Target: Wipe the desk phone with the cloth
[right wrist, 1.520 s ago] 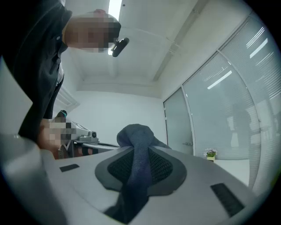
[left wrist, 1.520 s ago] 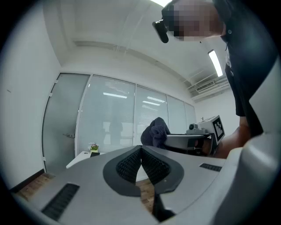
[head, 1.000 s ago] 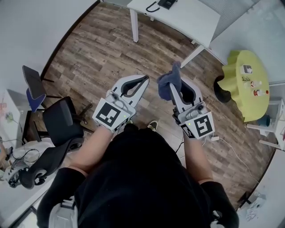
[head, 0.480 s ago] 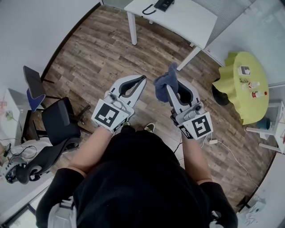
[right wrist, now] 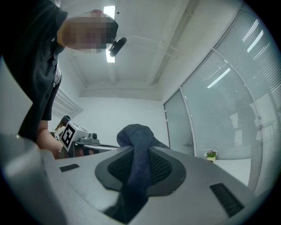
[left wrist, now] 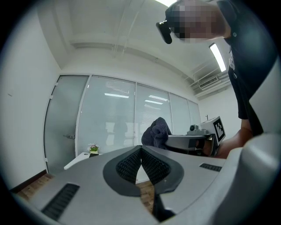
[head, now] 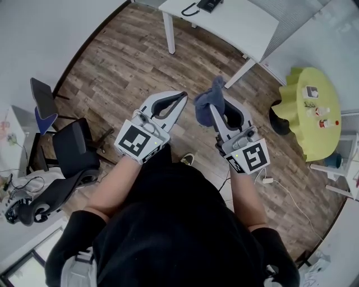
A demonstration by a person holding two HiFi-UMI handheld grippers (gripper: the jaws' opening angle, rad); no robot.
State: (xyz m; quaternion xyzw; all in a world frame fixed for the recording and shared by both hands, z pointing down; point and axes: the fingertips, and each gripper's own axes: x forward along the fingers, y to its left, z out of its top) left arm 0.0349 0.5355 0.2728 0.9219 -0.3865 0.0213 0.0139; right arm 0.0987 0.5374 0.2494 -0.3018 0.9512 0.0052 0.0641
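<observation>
Head view has both tools side by side above the brown wood-plank floor (head: 123,61): the right hand-held gripper (head: 216,107) is clamped on a crumpled dark blue-grey cloth (head: 207,102) that bulges past its tips, while the left hand-held gripper (head: 180,98) has its jaws pressed together with nothing between them. A black desk phone (head: 210,4) sits on the white rectangular surface (head: 241,22) at the top of that view, well apart from both grippers and the cloth.
</observation>
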